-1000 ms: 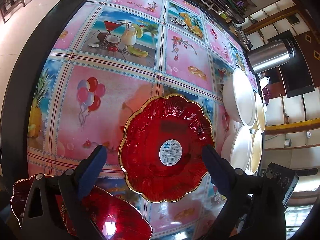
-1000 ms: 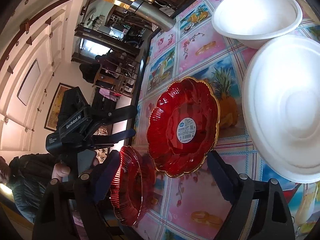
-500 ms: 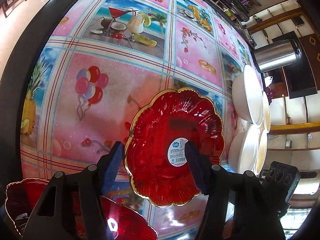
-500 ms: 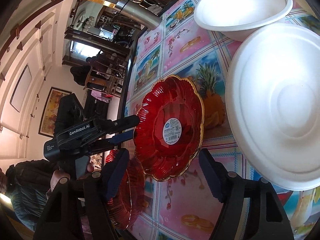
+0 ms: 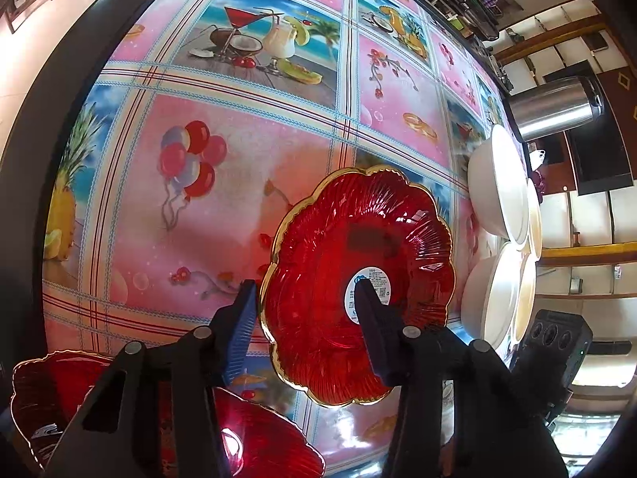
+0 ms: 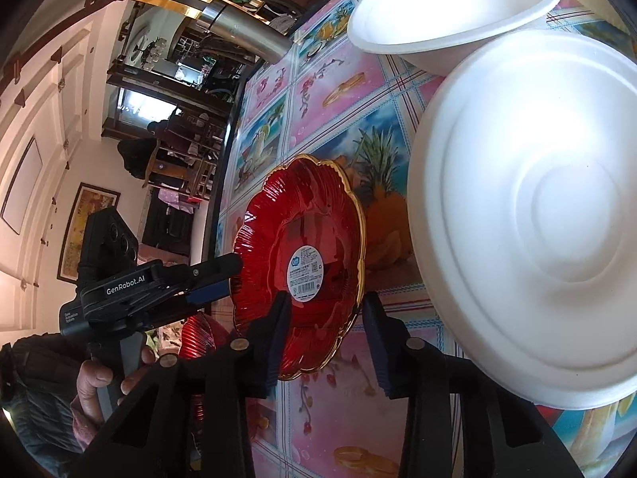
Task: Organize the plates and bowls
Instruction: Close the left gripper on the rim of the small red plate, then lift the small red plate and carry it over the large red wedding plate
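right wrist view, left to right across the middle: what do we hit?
Left gripper with black GenRobot.AI body → red scalloped glass plate with gold rim → large white foam bowl turned upside down.

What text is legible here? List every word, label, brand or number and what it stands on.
"GenRobot.AI": white lettering on the side of the black left gripper.
Small white print lower on that gripper's body: too small to read.
Round white barcode sticker on the red scalloped gold-rimmed glass plate: print too small to read.
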A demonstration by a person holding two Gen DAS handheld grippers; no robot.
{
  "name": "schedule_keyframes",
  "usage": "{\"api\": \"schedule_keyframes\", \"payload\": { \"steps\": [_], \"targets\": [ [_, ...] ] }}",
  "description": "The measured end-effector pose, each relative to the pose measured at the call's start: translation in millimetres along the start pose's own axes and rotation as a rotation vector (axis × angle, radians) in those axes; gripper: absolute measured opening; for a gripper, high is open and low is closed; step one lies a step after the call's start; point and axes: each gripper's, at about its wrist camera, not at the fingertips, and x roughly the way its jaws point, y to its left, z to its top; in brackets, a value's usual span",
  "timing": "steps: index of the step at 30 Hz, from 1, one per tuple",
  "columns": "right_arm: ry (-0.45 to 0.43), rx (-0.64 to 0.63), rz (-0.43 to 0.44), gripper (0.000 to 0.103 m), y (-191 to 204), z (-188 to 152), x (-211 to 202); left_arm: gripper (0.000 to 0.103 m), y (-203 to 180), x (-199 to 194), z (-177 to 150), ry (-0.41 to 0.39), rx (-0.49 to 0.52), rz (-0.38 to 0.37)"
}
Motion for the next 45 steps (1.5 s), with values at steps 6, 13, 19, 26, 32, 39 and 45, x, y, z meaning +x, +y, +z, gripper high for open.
{"api": "schedule_keyframes", "payload": {
  "steps": [6,13,19,26,32,39,45],
  "targets": [
    [-0.014,0.0,-0.043,0.014,-4.0,0.5,3.2,0.032,3.9,-0.2,-0.7,-0.002,-0.008,0.024],
    [-0.024,-0.016,-0.066,0.009,-5.6,0.4,3.0,0.017,8.2,-0.7,-2.1,-0.011,-0.015,0.06],
    [-0.028,-0.024,-0.073,0.009,-5.6,0.4,1.3,0.006,10.8,-2.5,-3.9,-0.027,-0.012,0.086],
    [-0.038,-0.034,-0.084,0.009,-4.9,-0.5,-0.2,0.006,6.6,-5.1,-7.6,-0.052,0.003,0.109],
    [-0.043,-0.038,-0.078,0.009,-4.9,-0.4,-0.5,0.005,5.2,-10.5,-7.1,-0.066,-0.003,0.101],
    [-0.071,-0.053,-0.064,0.009,-0.6,0.0,-4.2,0.005,1.2,-20.0,-9.1,-0.086,-0.002,0.089],
    [-0.11,-0.072,-0.043,0.009,6.4,-1.4,-12.6,0.005,-3.2,-33.4,-14.0,-0.109,0.01,0.083]
  ]
}}
